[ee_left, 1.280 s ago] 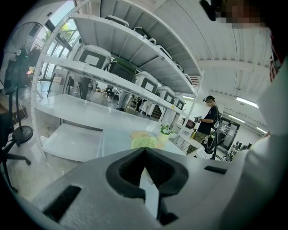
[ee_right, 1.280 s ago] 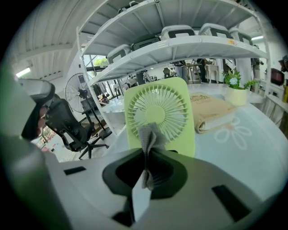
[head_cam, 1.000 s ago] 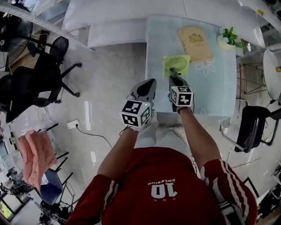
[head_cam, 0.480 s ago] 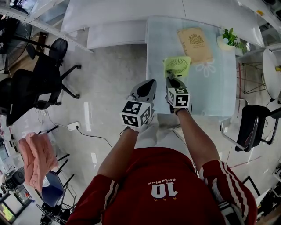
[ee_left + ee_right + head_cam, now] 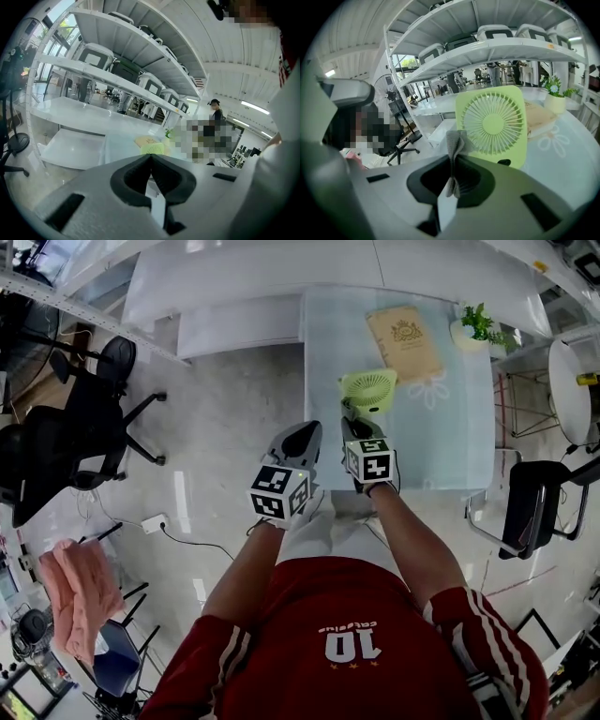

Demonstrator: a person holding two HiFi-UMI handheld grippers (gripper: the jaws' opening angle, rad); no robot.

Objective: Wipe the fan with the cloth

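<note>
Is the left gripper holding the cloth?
No, the left gripper has its jaws closed on nothing, while the grey cloth is pinched in the right gripper.

Fan (image 5: pixel 492 124) matt grn plastic, cloth (image 5: pixel 454 140) grey soft fabric, table (image 5: pixel 459 446) top glossy & smooth, floor (image 5: pixel 234 427) shiny

The head view looks steeply down from above the person's shoulders onto the counter (image 5: pixel 459 446) ahead. The left gripper view looks forward along its fingers (image 5: pixel 133 176) from off the counter's near edge, well back. The right gripper view sits close before the green fan (image 5: pixel 492 124), which all three views share.
</note>
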